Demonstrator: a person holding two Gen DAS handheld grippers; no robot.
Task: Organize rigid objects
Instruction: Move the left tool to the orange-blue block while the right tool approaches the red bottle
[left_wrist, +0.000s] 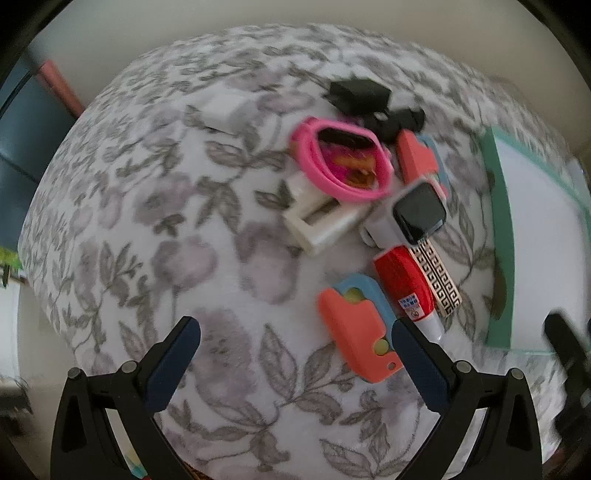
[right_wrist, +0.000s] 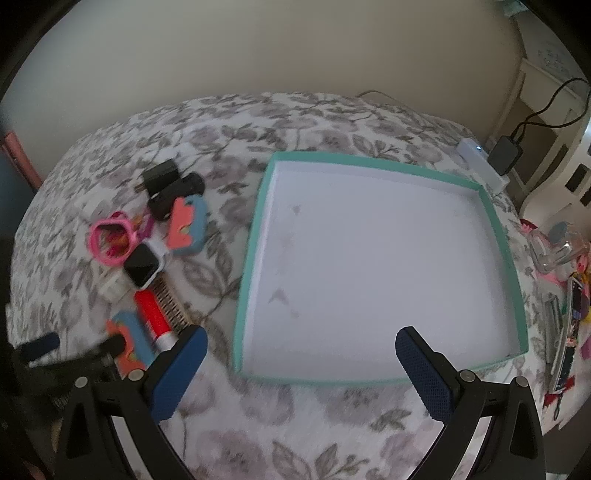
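Note:
A pile of small objects lies on the floral cloth. An orange and blue plastic toy (left_wrist: 360, 332) lies just ahead of my open left gripper (left_wrist: 295, 338), close to its right finger (left_wrist: 421, 358). Behind the toy are a red tube (left_wrist: 404, 284), a patterned strip (left_wrist: 437, 284), a smartwatch (left_wrist: 419, 212), a white block (left_wrist: 325, 218), a pink ring (left_wrist: 340, 162), a second orange and blue toy (left_wrist: 421, 158) and black pieces (left_wrist: 358, 96). The teal-rimmed white tray (right_wrist: 496, 240) sits ahead of my open right gripper (right_wrist: 301, 349), and nothing lies in it.
A white power strip (right_wrist: 480, 162) with a black adapter (right_wrist: 504, 153) and cable lies beyond the tray. Clear plastic items and colourful trinkets (right_wrist: 565, 266) crowd the table's right edge. A small white box (left_wrist: 229, 110) sits far left of the pile. The beige wall is behind.

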